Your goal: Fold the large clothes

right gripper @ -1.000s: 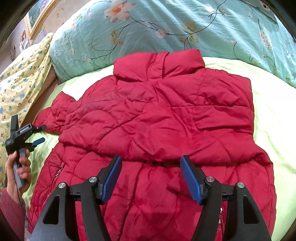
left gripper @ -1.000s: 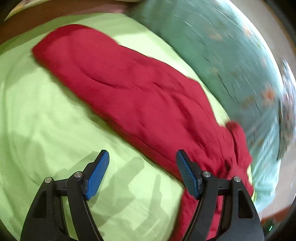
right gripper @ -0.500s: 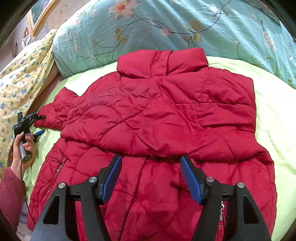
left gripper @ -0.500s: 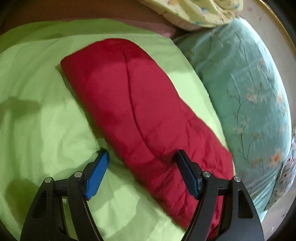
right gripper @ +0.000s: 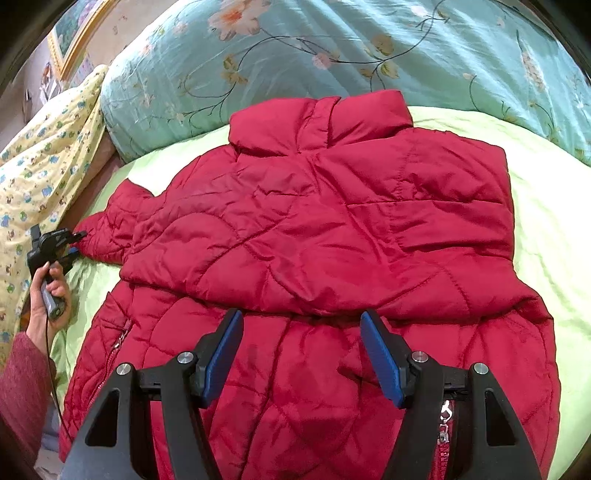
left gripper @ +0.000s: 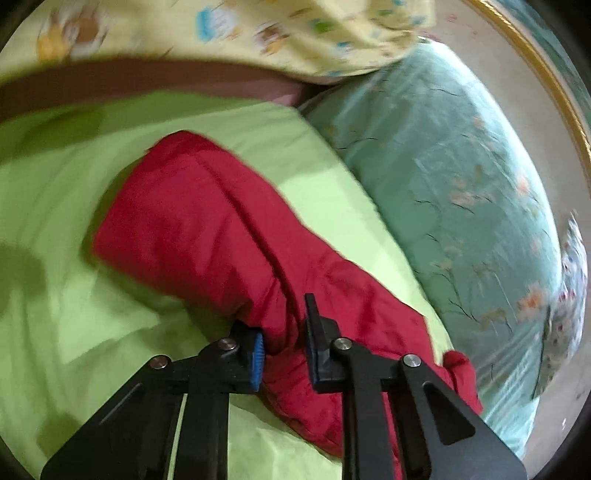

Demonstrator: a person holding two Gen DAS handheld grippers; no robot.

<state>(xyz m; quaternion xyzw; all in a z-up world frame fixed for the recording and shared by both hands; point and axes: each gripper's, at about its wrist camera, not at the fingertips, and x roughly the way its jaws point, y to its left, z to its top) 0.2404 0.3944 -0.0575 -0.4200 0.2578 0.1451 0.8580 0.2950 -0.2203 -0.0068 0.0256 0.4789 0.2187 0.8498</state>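
Red quilted jacket [right gripper: 317,236] lies spread face-up on the lime-green sheet [right gripper: 546,206], collar toward the floral teal pillow [right gripper: 332,48]. One sleeve [right gripper: 406,229] is already folded across the chest; the other sleeve [left gripper: 207,225] runs out flat to the wearer-side edge of the bed.

Left gripper [left gripper: 283,343]: fingers drawn in on a pinch of that outstretched sleeve partway along it, fabric bunched between the blue pads. The sleeve's long axis leads away from the fingers toward the cuff, up and left in the left wrist view. This is the nearer tool; judging by the grip, the sleeve should swing in over the body.

Right gripper [right gripper: 303,347]: fingers wide apart, holding nothing, poised above the jacket's lower half near the zipper [right gripper: 443,424].

Room: a yellow printed blanket [right gripper: 40,173] is heaped beside the bed, with a gold picture frame [right gripper: 79,35] on the wall behind.
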